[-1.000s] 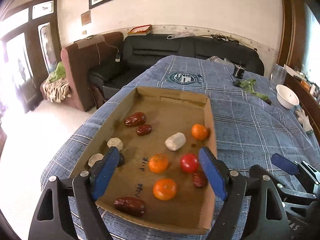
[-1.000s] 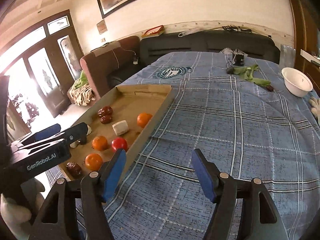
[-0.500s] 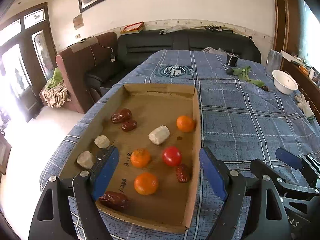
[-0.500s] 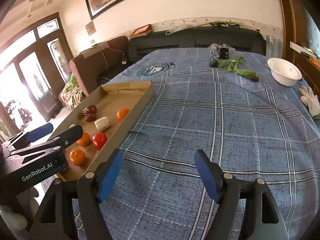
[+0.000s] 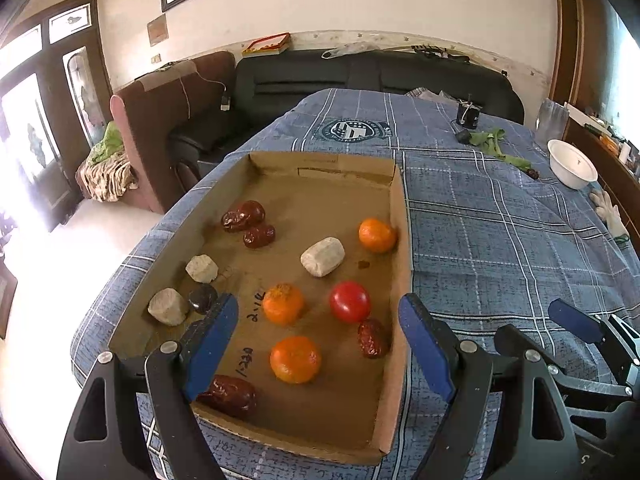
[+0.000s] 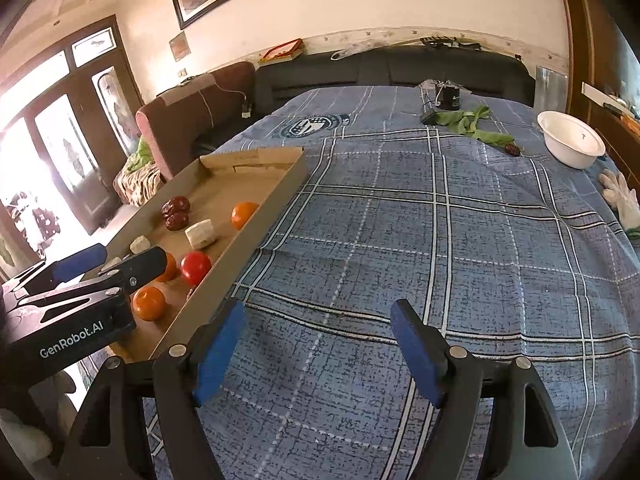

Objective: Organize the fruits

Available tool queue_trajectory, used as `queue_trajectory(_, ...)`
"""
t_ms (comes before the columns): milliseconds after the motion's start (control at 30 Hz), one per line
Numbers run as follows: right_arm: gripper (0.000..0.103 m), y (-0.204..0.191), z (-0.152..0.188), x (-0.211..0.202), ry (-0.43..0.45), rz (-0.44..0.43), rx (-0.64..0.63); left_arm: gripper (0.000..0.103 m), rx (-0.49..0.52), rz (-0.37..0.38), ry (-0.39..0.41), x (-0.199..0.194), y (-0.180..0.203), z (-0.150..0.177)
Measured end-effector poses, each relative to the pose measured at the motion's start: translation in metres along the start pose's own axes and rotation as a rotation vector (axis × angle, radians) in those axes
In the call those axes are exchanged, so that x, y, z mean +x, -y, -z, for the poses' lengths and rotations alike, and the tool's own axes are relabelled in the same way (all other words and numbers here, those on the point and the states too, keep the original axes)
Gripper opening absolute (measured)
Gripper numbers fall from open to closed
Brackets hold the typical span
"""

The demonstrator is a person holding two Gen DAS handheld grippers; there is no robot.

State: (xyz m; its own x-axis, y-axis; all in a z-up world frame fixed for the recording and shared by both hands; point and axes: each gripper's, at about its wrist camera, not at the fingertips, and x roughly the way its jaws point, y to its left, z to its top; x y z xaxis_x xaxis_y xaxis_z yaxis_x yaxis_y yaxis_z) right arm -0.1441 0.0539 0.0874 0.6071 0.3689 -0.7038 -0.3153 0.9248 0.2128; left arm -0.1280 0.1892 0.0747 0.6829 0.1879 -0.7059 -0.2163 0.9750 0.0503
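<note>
Mixed fruit scattered in a shallow cardboard tray on a bench draped in blue plaid cloth, no sorting yet evident. Left gripper poised above the tray's near end, jaws spread wide and holding nothing, two oranges framed between them: near orange almost dead centre, second orange just beyond it and slightly left. Red tomato ahead and right of centre, a small date touching or just beside it, close inside the right jaw. Large date low at the left jaw, partly hidden behind the pad, long axis running crosswise. Farther off: third orange against the right wall, two dates together at far left, pale lumps between.

Right gripper likewise spread and empty, hovering over bare cloth, tray lying off to its left. White bowl well apart at the far right corner, a lone dark fruit near it.

Left clearly nearer the fruit; likely a short straight drop onto the near orange, round and indifferent to jaw angle.
</note>
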Motion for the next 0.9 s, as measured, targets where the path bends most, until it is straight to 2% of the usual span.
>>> queue_trajectory(567, 0.083, -0.022, 0.004, -0.004, -0.007, 0.008, -0.045, 0.082, -0.028, 0.01, 0.016, -0.011, -0.014, 0.006)
queue_trajectory(900, 0.083, -0.037, 0.009, -0.033, 0.041, 0.014, -0.065, 0.082, -0.039, 0.017, 0.091, -0.052, -0.02, 0.013)
